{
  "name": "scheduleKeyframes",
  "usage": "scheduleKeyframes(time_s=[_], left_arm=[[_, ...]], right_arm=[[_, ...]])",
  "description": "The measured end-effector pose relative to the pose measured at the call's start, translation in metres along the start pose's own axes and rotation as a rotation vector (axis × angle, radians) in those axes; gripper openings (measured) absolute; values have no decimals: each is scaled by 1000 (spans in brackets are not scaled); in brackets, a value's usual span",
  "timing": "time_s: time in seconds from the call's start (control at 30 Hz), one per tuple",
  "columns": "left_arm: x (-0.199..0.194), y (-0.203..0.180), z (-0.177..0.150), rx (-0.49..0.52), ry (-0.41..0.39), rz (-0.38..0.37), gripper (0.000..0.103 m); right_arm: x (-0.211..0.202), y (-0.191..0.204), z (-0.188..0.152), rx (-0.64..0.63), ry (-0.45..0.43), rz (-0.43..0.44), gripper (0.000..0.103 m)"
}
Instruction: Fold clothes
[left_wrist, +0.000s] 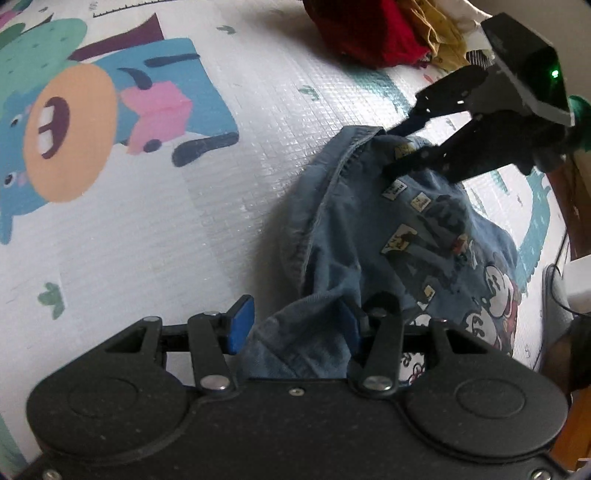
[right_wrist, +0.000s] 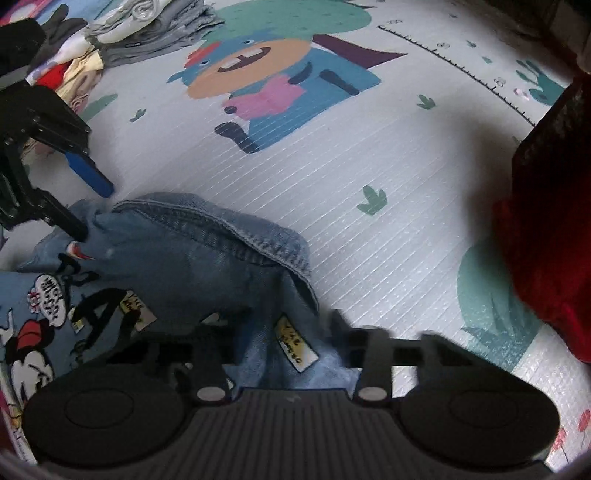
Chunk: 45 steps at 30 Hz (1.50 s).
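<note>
A blue denim garment (left_wrist: 399, 236) with cartoon mouse prints and small patches lies crumpled on a printed play mat (left_wrist: 221, 221). My left gripper (left_wrist: 295, 321) stands open, with a fold of the denim lying between its blue pads (left_wrist: 240, 321). My right gripper (left_wrist: 402, 147) shows in the left wrist view at the garment's far edge, its fingers wide apart on the cloth. In the right wrist view the denim garment (right_wrist: 192, 258) bunches between the right gripper's (right_wrist: 273, 339) spread fingers, and the left gripper (right_wrist: 85, 199) is open at the far left.
A red garment (left_wrist: 362, 33) and a mustard one (left_wrist: 432, 29) lie heaped at the mat's far edge. A stack of folded grey and white clothes (right_wrist: 147, 29) sits at the back left of the right wrist view. A dark red cloth (right_wrist: 546, 221) hangs at the right.
</note>
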<state>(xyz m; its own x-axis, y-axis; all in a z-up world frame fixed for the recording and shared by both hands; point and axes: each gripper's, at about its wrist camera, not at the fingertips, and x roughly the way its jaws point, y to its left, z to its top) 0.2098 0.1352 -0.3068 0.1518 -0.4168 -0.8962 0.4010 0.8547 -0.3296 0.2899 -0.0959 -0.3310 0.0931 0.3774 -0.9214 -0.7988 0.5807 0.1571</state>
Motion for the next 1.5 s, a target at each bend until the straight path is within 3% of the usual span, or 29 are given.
scheduleKeyframes(time_s=[0.13,0.27,0.43,0.47,0.53,0.63,0.73,0.83,1.1,1.23,1.33,1.43,1.5], left_arm=[[5,-6,3,1,15,-27,47],[6,-9,13,-43,13,-83,52],[14,-14,20,-42,28,-4,50],[16,-16,20,-29,36,7,31],[20,-23,18,25,44,43,9],[10,-33,18,103,6,80,6],[-19,-37,33,148,-71,116,5],[-64,-37,54,170,-199,155,5],[-237,-79,104,270,-675,302,5],[-294,-115,97,380,-814,378,5],[-291,-130,76,446,-808,419,5],[-246,-137,46,577,-714,510,5],[-199,-139,17,640,-609,527,5]], right_arm=[[-11,3,-4,-5,-11,31,12],[-28,15,-13,-38,-30,63,10],[-44,31,-19,-111,-37,76,9],[-46,32,-19,-124,-38,75,9],[-50,32,-21,-146,-53,37,8],[-52,25,-19,-139,-87,-9,7],[-59,19,-7,-135,-139,-63,6],[-85,9,13,-109,-225,-111,6],[-247,14,76,-136,-656,-322,6],[-316,39,83,-241,-815,-412,6],[-321,58,68,-347,-828,-452,6],[-277,71,33,-456,-741,-468,6],[-238,78,4,-524,-660,-465,6]])
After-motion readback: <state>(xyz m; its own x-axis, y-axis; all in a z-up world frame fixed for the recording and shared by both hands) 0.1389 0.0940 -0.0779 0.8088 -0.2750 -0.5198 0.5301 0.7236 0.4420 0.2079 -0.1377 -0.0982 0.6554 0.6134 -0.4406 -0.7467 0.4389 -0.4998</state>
